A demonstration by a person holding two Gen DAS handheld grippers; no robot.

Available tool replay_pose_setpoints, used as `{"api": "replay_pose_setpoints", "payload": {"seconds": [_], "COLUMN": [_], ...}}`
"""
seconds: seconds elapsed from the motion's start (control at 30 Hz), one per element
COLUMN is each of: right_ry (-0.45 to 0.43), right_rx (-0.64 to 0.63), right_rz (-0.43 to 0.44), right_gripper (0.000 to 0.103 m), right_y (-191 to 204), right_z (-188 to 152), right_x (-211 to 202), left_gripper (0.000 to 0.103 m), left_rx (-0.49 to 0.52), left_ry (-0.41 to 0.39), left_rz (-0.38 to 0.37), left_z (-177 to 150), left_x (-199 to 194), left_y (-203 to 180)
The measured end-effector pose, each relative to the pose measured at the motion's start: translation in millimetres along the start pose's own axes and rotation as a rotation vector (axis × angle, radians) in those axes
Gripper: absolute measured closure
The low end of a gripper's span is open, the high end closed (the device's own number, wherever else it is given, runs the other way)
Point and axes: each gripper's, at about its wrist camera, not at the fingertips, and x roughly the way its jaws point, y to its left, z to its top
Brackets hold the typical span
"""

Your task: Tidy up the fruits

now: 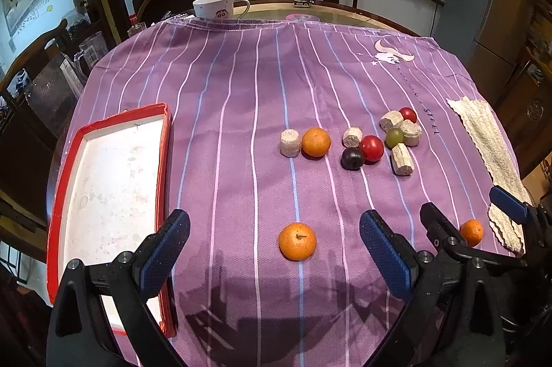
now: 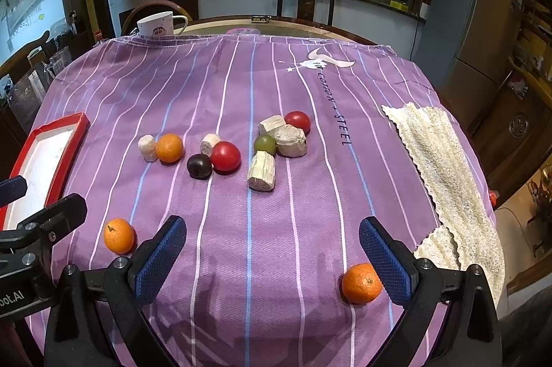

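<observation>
Both grippers, left gripper (image 1: 274, 246) and right gripper (image 2: 272, 249), hang spread wide and empty. Nothing seems sorted: the red tray (image 1: 57, 215) holds nothing, and oranges (image 1: 297, 241), tomatoes (image 1: 371, 148) and grapes (image 1: 394, 137) lie scattered on the purple cloth (image 1: 241, 90).

The purple striped cloth (image 2: 241, 97) carries dark print running down from its white bull-horn logo (image 2: 327, 61): "COTTON + STEEL" reads in the right wrist view; in the left wrist view only "STEEL" is legible, at mid right. At the lower left edge of the right wrist view, the left gripper's black body (image 2: 20, 284) shows white letters "bot.AI", cut off by the frame. The mug (image 2: 157, 23) bears a cartoon face, no words.
</observation>
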Motion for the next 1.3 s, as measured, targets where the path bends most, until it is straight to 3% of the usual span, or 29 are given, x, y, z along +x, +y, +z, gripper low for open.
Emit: {"api": "replay_pose_setpoints", "payload": {"seconds": [0.6, 0.93, 1.07, 1.17, 1.3], "right_ry": [0.035, 0.044, 0.053, 0.073, 0.108], "right_rx": [-0.007, 0.004, 0.002, 0.005, 0.028], "right_rz": [-0.002, 0.02, 0.037, 0.073, 0.14], "right_gripper": [0.001, 0.002, 0.009, 0.02, 0.034], "right_y": [-5, -20, -27, -31, -34], "right_z": [-3, 6, 12, 18, 24], "right_x": [17, 36, 47, 59, 76], "left_gripper": [0.004, 0.004, 0.004, 0.013, 0.033], "left_rx": [-0.024, -0.063, -0.096, -0.096, -0.064], "left_ry": [0.06, 0.114, 0.134, 0.136, 0.154], "left_rz": [-0.013, 0.016, -0.007, -0.054, -0.148], "left_z": [-2, 0, 3, 8, 18], "left_x": [22, 55, 70, 78, 89], "left_y": [0, 16, 26, 25, 10]}}
